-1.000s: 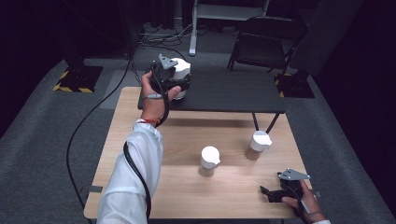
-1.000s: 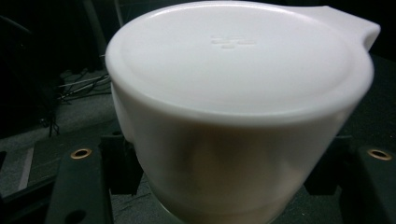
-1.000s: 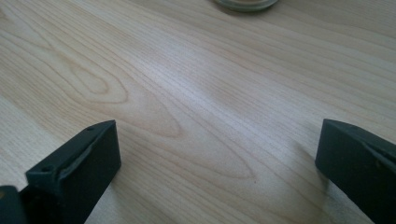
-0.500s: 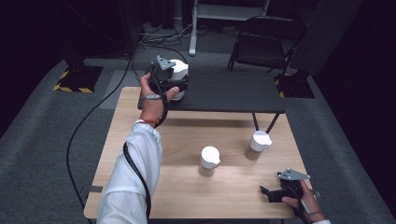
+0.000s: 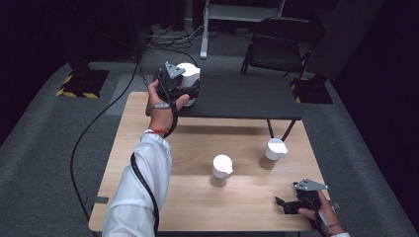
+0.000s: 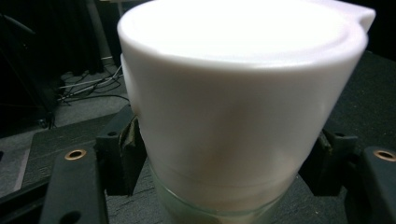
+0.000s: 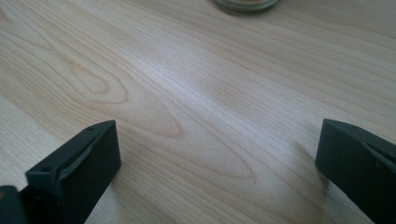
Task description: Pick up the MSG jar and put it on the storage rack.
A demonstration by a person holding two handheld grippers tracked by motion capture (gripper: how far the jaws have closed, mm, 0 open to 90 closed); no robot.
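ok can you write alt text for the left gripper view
A white-lidded jar looms close between the left tongs, whose jaws have just been opening and flank the jar's sides. It stands on a black table, its clear glass base visible below the lid, with cables on the grey floor behind.

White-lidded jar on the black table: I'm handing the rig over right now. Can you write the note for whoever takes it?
Left gripper: around the white-lidded jar, which stands on the black table. Its jaws have just been opening and the pads sit close beside the jar, so the grip looks released.
Right gripper: open, nothing between the jaws, low over the near right corner of the wooden table.
Done: one jar placed on the black table.
Left, probably: back the left gripper off, then move the middle jar and the right jar, both upright on the wooden table.
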